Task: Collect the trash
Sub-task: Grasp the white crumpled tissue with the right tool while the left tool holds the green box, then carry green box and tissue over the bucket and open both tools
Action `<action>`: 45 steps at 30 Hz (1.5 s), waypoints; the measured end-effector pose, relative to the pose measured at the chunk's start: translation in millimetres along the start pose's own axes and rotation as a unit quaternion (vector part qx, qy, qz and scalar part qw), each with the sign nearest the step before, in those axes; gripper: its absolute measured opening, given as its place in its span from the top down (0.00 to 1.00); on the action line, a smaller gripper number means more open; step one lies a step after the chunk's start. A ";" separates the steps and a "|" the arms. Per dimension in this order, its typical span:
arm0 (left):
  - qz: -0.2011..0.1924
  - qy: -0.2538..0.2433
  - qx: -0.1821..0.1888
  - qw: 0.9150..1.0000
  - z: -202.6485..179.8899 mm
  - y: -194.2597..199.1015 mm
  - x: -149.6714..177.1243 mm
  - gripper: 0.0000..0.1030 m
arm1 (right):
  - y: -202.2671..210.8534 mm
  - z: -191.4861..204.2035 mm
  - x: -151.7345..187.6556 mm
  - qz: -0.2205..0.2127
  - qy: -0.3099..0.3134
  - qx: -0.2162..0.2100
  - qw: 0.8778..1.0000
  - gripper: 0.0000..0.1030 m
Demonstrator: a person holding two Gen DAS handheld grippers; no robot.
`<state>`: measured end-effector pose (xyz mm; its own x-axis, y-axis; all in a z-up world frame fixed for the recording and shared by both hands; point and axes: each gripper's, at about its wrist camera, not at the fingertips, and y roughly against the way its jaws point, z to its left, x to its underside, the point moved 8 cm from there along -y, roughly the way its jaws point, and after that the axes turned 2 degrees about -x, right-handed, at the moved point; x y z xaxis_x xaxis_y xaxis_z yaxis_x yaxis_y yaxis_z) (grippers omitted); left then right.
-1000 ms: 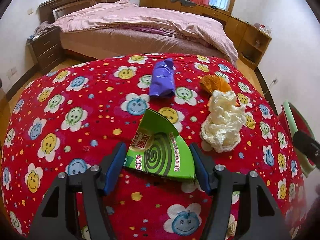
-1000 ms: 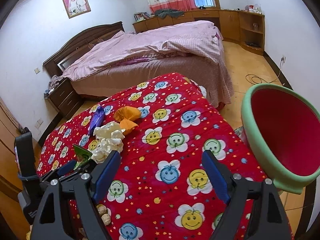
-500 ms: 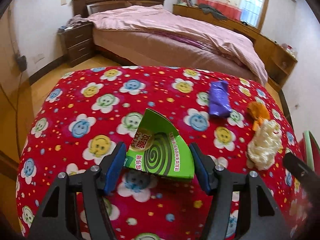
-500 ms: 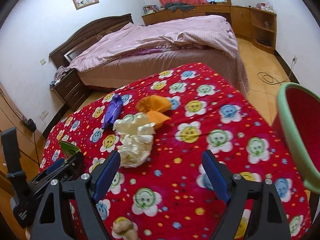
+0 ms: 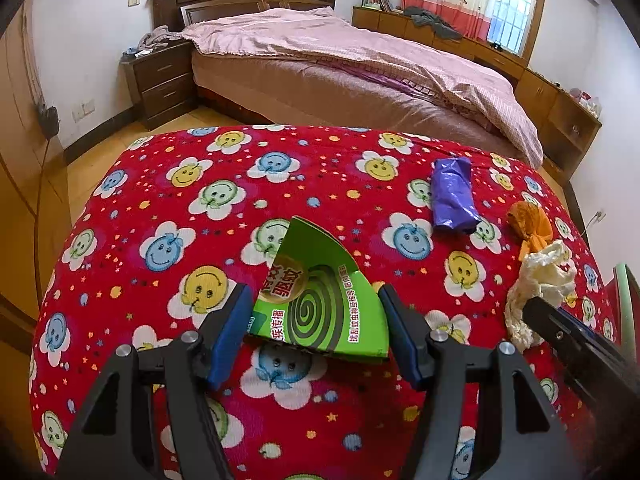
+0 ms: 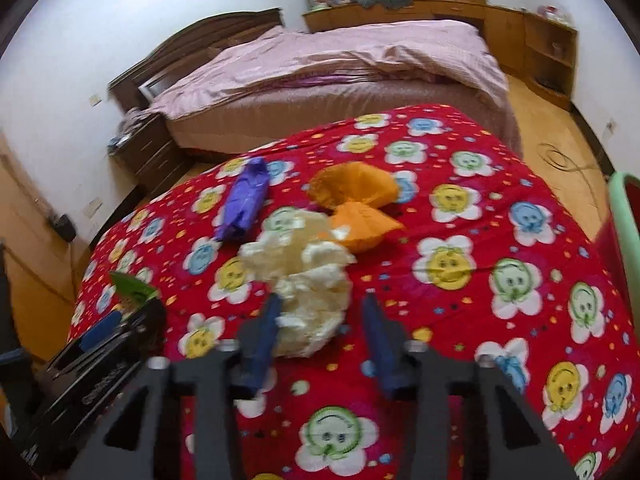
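My left gripper (image 5: 316, 322) is shut on a green torn mosquito-coil box piece (image 5: 316, 292) and holds it over the red smiley-flower cloth (image 5: 160, 208). On the cloth lie a purple wrapper (image 5: 452, 196), an orange wrapper (image 5: 530, 224) and a crumpled white tissue wad (image 5: 536, 288). In the right wrist view my right gripper (image 6: 324, 328) stands with its blue fingers on either side of the white tissue wad (image 6: 308, 280); the frame is blurred and I cannot tell if they touch it. The orange wrapper (image 6: 356, 208) and purple wrapper (image 6: 244, 200) lie beyond it.
A green-rimmed red bin (image 6: 624, 240) stands at the right edge of the cloth-covered table. A bed with a pink quilt (image 5: 360, 52) lies behind, with a nightstand (image 5: 160, 80) and wooden cabinets (image 6: 520, 32). A cable (image 6: 560, 160) lies on the floor.
My right gripper moved left and forward to the white tissue wad and its fingers narrowed around it. My left gripper swung left with the green box piece still held.
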<state>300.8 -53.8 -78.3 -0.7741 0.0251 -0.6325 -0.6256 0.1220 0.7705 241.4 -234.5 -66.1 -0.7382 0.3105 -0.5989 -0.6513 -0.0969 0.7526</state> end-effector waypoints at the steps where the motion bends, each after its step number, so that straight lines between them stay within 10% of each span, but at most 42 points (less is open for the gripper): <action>1: 0.000 -0.002 0.000 1.000 -1.2 0.0 0.2 0.37 | 1.0 1.4 -0.1 -0.001 0.005 -0.001 1.000 0.71; 27: -0.068 -0.052 0.027 0.996 -40.5 55.5 -10.2 0.37 | 142.6 -51.5 14.3 -0.096 -0.009 -0.013 0.995 0.84; 45: -0.058 -0.128 0.139 0.980 -158.3 131.4 5.8 0.37 | 230.8 -159.5 33.3 -0.157 -0.082 0.050 0.983 0.84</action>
<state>198.8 -194.6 31.7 -0.6270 0.2379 -0.7418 -0.6304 0.4045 0.6626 38.5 -397.3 44.0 -0.4600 0.4593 -0.7599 -0.8159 0.1191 0.5658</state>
